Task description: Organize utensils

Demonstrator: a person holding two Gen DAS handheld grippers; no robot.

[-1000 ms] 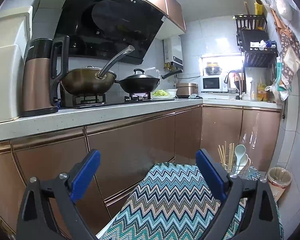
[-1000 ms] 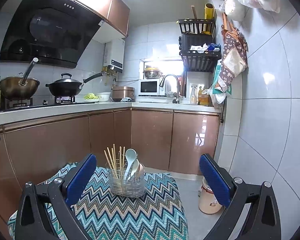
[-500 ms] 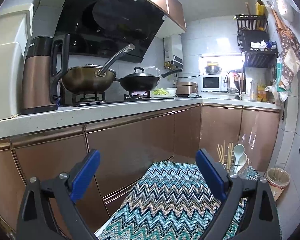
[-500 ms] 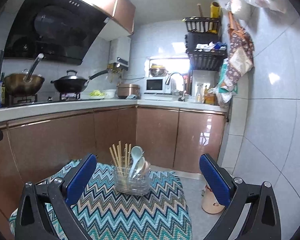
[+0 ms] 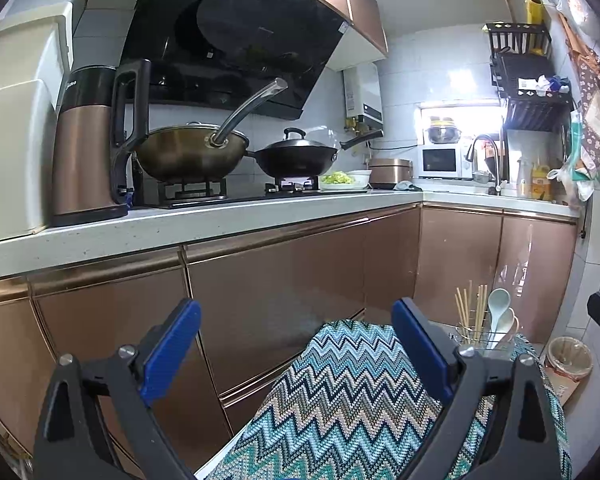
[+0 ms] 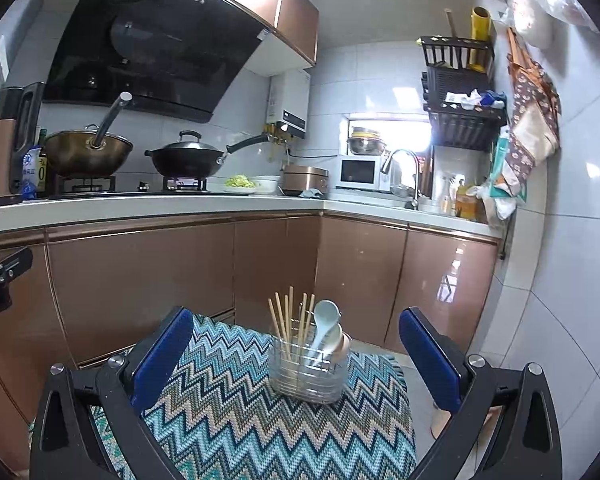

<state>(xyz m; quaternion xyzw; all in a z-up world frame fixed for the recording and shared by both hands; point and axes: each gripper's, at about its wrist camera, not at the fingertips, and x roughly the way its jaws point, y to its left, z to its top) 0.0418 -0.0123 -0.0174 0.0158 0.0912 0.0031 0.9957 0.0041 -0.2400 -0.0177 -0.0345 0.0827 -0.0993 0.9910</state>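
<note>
Where the zigzag cloth [image 6: 260, 412] covers the small table, the clear utensil holder [image 6: 310, 368] stands upright near its far right part, holding wooden chopsticks [image 6: 290, 320] on its left side and pale spoons [image 6: 326, 326] on its right. My right gripper [image 6: 296, 354] hangs just short of that holder with both blue pads spread wide and nothing between them. My left gripper [image 5: 296, 346] is likewise spread wide and empty, well to the left of the holder [image 5: 482, 336], over the near part of the cloth [image 5: 352, 392]. Behind the table run copper cabinet doors [image 6: 140, 280] under a pale counter [image 6: 160, 204]. On the stove sit a bronze wok [image 6: 88, 154] and a black lidded wok [image 6: 188, 158]. A small bin [image 5: 570, 360] stands on the floor right of the table.
</note>
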